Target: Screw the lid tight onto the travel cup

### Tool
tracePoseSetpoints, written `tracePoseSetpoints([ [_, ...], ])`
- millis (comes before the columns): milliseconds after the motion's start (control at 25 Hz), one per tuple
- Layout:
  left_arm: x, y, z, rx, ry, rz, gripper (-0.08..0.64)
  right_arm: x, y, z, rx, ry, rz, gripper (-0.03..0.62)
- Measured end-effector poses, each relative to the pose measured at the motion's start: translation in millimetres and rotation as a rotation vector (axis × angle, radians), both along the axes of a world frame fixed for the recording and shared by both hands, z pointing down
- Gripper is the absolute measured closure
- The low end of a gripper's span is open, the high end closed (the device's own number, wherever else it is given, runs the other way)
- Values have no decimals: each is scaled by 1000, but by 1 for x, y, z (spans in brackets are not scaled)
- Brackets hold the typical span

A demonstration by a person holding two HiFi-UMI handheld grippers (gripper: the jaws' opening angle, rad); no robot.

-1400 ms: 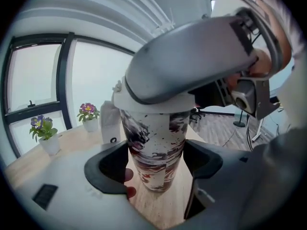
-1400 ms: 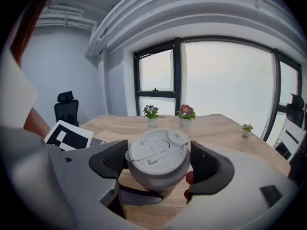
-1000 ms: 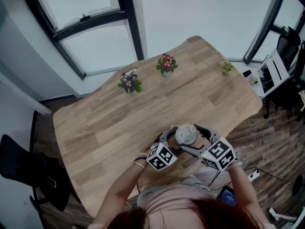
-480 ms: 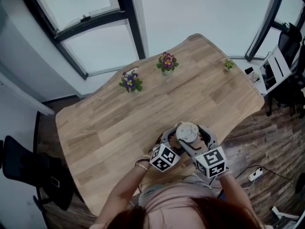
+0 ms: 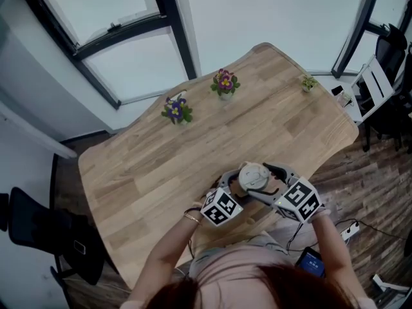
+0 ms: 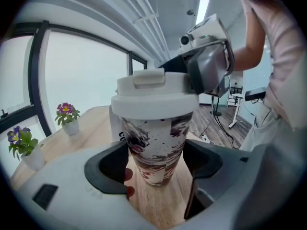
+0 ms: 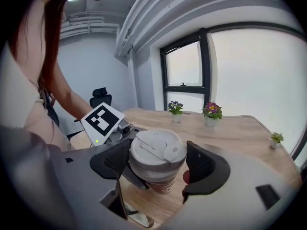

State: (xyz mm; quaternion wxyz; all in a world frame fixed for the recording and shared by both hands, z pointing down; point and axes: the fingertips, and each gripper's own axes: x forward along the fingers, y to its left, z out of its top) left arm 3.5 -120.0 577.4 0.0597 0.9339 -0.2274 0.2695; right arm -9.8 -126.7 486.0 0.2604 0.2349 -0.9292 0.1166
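Tightening step, I'd say. The left claw (image 6: 156, 163) pinches the travel cup (image 6: 154, 138) low on its body, at the near edge of the worktop (image 5: 193, 140). The right claw (image 7: 158, 164) is clamped on the lid (image 7: 157, 149), which sits on top of the cup. Next probably needs a lid twist with the cup held steady.

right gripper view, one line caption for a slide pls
Right tongs grip the white lid of a cup at a wooden table.
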Motion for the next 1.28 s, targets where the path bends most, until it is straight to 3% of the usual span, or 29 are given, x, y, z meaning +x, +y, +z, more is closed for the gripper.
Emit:
tracePoseSetpoints([
  [80,0,-1,0,0,-3,-17,213,1,-1,-2,19,-16,54,227],
  [280,0,-3,-1,1,5,-65,213,5,-4,-3,94,-105,321,227],
  [360,0,-2,-1,0,2,-64,213,5,-3,-2,103,-124,365,227],
  [440,0,-2,0,-1,-1,-57,213,4,-1,1,82,-114,330,227],
  [720,-1,-1,1,-11,-5,-10,213,9,1,1,-12,-43,47,227],
  [800,0,-1,1,-16,-8,-10,213,6,2,1,-12,-45,15,236],
  [880,0,-2,1,-20,-3,-29,213,5,2,0,30,-43,51,236],
  [1120,-1,-6,1,-11,4,-87,213,9,0,1,117,-108,366,238],
  [1200,-1,-6,1,-10,2,-75,213,7,1,3,98,-110,371,238],
  [1280,-1,-4,1,-11,-1,-57,213,6,4,3,60,-97,304,236],
])
